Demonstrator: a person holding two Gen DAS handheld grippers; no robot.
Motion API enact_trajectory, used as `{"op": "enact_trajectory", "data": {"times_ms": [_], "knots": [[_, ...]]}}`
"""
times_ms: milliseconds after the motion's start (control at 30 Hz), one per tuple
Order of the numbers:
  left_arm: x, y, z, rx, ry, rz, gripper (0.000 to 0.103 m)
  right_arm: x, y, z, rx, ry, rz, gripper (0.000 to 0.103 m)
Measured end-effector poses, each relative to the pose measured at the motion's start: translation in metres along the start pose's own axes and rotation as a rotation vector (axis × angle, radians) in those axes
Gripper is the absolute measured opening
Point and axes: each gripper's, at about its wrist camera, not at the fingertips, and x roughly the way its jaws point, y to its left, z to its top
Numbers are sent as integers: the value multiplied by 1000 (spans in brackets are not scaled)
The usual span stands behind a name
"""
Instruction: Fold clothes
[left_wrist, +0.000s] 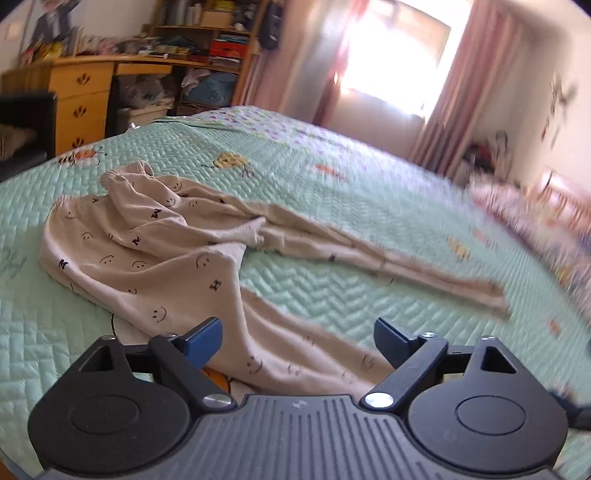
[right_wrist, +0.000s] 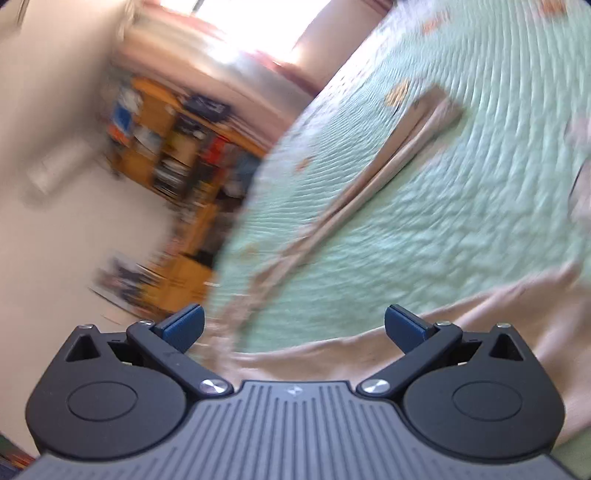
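Clearly both claws stand wide apart and carry nothing. The left gripper (left_wrist: 297, 341) hovers low over the near part of a beige garment (left_wrist: 155, 251), its blue pads (left_wrist: 205, 338) spread with cloth showing in the gap between them but not pinched. The garment looks like a pair of pyjama trousers: it lies crumpled on a mint-green quilted bedspread (left_wrist: 332, 192), bunched waist towards the far left, one leg running off to the right and the other coming near, under the gripper. Its print is small black smiley faces mixed with a letter that reads as "M" (no other writing on it can be made out). The quilt carries stitched cartoon motifs, a yellow one (left_wrist: 231, 160) among them, too small to read as any word.

From the right wrist view, heavily smeared by motion and tilted, the right gripper (right_wrist: 293, 328) likewise has its fingers (right_wrist: 183, 325) well apart, with beige cloth (right_wrist: 388, 354) just beyond and below them and a long leg (right_wrist: 369, 177) stretching away across the green cover. A small pale emblem sits on each gripper's ribbed body, illegible.

Far left in the left wrist view stand a wooden desk (left_wrist: 85, 81) with drawers and crowded shelves (left_wrist: 207, 40); pink curtains (left_wrist: 454, 96) flank a bright window (left_wrist: 391, 59) at the far right.
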Motion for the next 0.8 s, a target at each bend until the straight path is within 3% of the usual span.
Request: {"op": "enact_trajectory", "data": {"times_ms": [67, 267, 400, 467, 533, 667, 800], "knots": [[-2, 7, 4, -51, -2, -35, 96, 7, 13, -4, -81, 30, -37, 103], [7, 38, 19, -126, -25, 33, 102, 54, 43, -22, -103, 176, 101, 103], [13, 59, 29, -174, -42, 81, 102, 97, 47, -38, -159, 293, 84, 103], [16, 70, 34, -198, -50, 105, 102, 109, 39, -40, -204, 285, -14, 101], [15, 85, 41, -228, -69, 141, 102, 107, 29, -35, -230, 222, -86, 85], [15, 120, 67, -300, -145, 285, 102, 88, 35, -21, -263, 72, -230, 86], [33, 147, 87, -337, -198, 406, 102, 91, 61, -14, -327, 35, -166, 86]]}}
